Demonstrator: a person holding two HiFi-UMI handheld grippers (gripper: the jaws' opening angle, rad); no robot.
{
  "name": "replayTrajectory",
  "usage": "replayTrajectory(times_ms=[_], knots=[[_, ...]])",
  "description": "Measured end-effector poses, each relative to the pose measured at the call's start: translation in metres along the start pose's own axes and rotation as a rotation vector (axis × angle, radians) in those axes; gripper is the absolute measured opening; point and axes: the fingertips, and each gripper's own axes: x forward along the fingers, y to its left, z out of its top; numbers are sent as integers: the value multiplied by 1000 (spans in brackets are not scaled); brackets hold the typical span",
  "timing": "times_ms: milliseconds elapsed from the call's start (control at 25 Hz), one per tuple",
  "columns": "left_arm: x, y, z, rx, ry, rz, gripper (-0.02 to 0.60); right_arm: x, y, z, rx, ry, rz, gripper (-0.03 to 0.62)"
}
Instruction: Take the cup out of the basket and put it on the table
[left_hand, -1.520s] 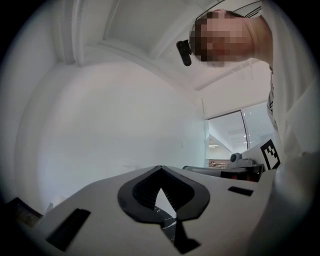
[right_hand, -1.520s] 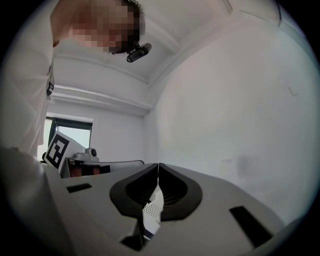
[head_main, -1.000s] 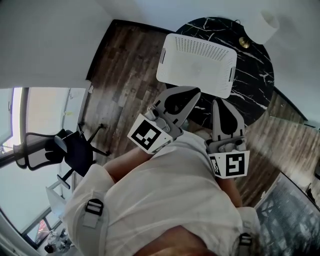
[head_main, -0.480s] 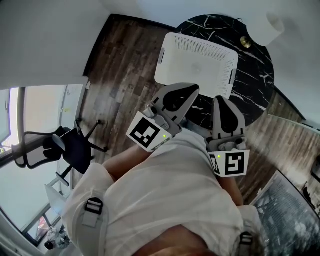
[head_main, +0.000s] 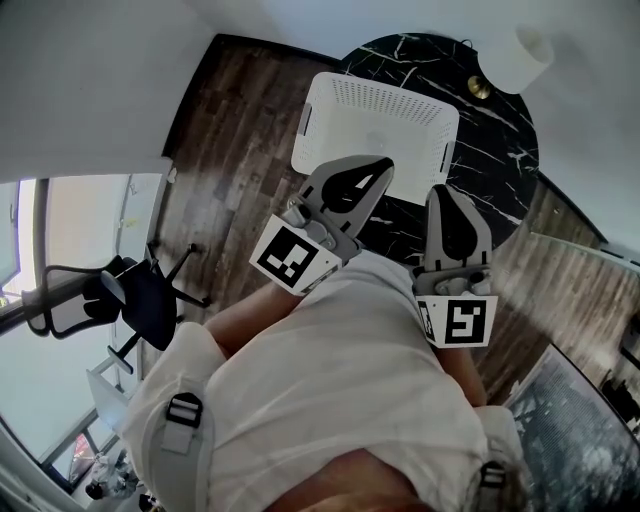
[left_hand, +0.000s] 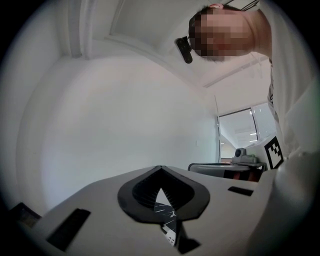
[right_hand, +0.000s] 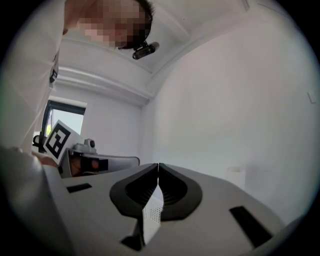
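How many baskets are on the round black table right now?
1: the white perforated basket, on the left part of the marble table. The left gripper and right gripper cover the table's near edge, where something small could be hidden.

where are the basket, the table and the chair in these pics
basket (head_main: 388, 100): head view, on its perforated far wall
table (head_main: 497, 135): head view, on bare black marble right of the basket
chair (head_main: 150, 300): head view, on its dark seat
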Motion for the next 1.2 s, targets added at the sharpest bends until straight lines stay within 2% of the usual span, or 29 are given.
replayTrajectory(times_ms=[120, 280, 480, 760, 1000, 1200], knots=[[6, 7, -10, 23, 35, 11, 6, 6, -11, -13, -54, 54, -10, 11], [10, 22, -27, 20, 108, 44, 6, 28, -10, -20, -61, 82, 23, 11], [11, 43, -56, -4, 196, 74, 6, 52, 3, -57, -139, 183, 160, 11], [11, 74, -103, -64, 315, 92, 6, 79, 17, -122, -165, 366, 305, 12], [9, 92, -138, -117, 384, 104, 6, 95, 34, -170, -251, 510, 458, 29], [11, 109, -162, -156, 424, 120, 6, 109, 37, -213, -320, 626, 535, 41]])
